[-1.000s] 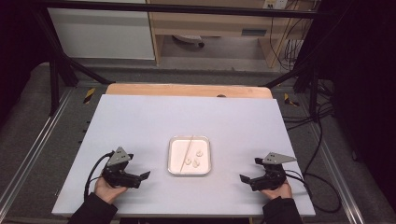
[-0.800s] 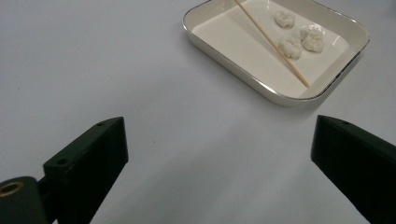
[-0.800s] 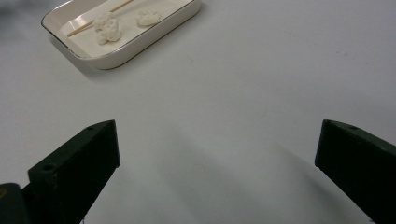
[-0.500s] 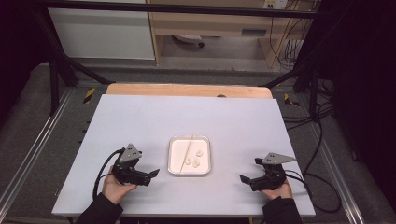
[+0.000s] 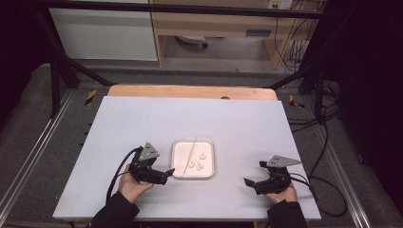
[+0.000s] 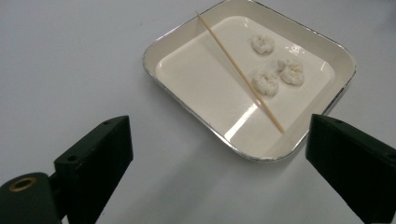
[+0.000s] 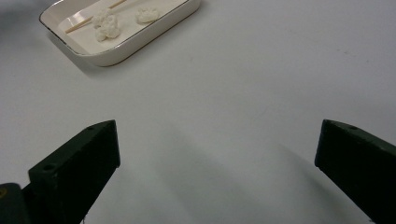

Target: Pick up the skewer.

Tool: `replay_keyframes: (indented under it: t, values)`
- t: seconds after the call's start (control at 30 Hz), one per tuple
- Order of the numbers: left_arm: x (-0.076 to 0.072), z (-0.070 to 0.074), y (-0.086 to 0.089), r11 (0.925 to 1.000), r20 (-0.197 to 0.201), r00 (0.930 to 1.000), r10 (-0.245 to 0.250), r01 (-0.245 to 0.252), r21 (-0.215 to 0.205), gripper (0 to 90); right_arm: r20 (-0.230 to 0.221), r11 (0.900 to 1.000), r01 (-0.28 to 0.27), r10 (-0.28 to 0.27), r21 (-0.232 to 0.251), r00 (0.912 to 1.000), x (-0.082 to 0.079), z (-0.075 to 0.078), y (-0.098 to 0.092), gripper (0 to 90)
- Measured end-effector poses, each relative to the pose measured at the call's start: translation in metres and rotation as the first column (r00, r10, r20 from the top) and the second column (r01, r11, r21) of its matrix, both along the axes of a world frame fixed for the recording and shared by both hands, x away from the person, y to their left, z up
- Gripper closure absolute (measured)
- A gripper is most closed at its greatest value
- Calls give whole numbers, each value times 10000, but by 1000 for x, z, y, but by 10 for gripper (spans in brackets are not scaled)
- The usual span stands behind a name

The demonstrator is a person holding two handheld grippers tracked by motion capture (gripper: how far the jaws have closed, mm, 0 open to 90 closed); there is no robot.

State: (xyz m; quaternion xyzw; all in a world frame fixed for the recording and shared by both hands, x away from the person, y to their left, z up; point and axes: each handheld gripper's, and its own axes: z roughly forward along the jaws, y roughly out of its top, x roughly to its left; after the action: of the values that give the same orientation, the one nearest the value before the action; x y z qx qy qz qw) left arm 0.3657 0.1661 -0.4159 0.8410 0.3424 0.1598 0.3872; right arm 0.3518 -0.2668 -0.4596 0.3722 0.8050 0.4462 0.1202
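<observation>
Skewer [image 6: 240, 72] | lies in tray [image 6: 196, 28], slanting away just ahead of left gripper [image 5: 164, 175] fingers, spread | right gripper [image 5: 250, 183] farther, also spread

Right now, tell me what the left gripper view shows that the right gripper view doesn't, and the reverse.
The left gripper view looks down into the whole tray, with the full skewer and three separate white pieces. The right gripper view catches one end of the tray at its top edge, with a wide stretch of bare table before it. Both show the tray, the skewer, white pieces, and open black jaws.
</observation>
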Motion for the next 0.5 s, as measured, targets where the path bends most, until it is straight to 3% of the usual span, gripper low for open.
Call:
replay_keyframes:
  t: [0.27, 0.5]
  values:
    - [4, 1, -18, 9998, 7, 10000, 100, -100, 175, 173, 0, 10000, -2, 2, 0, 10000, 0, 0, 0, 7]
    - [9, -4, -32, 9993, -273, 9994, 219, -211, 293, 272, -11, 10000, -13, 13, -6, 10000, 0, 0, 0, 7]
